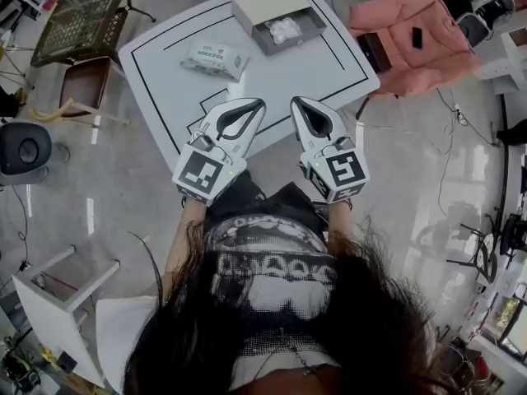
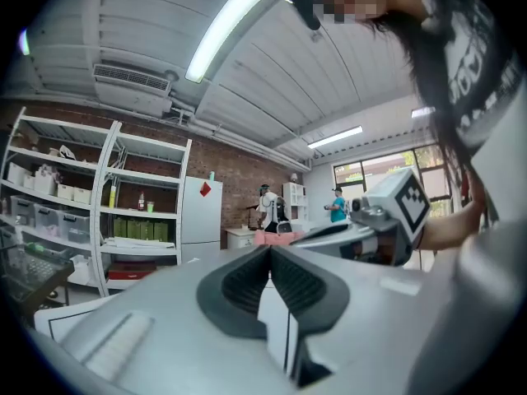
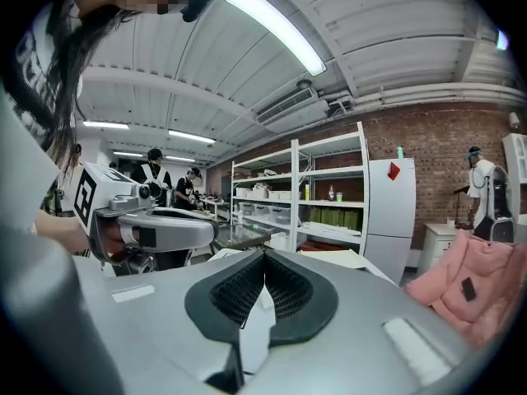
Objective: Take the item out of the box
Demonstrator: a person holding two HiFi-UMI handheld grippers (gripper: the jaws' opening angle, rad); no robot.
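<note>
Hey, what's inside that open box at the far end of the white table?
A white crumpled item lies in the open grey part of the box. The beige cover hides the rest, so anything under it cannot be seen.

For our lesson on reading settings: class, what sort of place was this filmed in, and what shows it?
Probably a lab or workshop, not a home: stocked metal shelves in front of a bare brick wall, and cables trailing across the floor.
</note>
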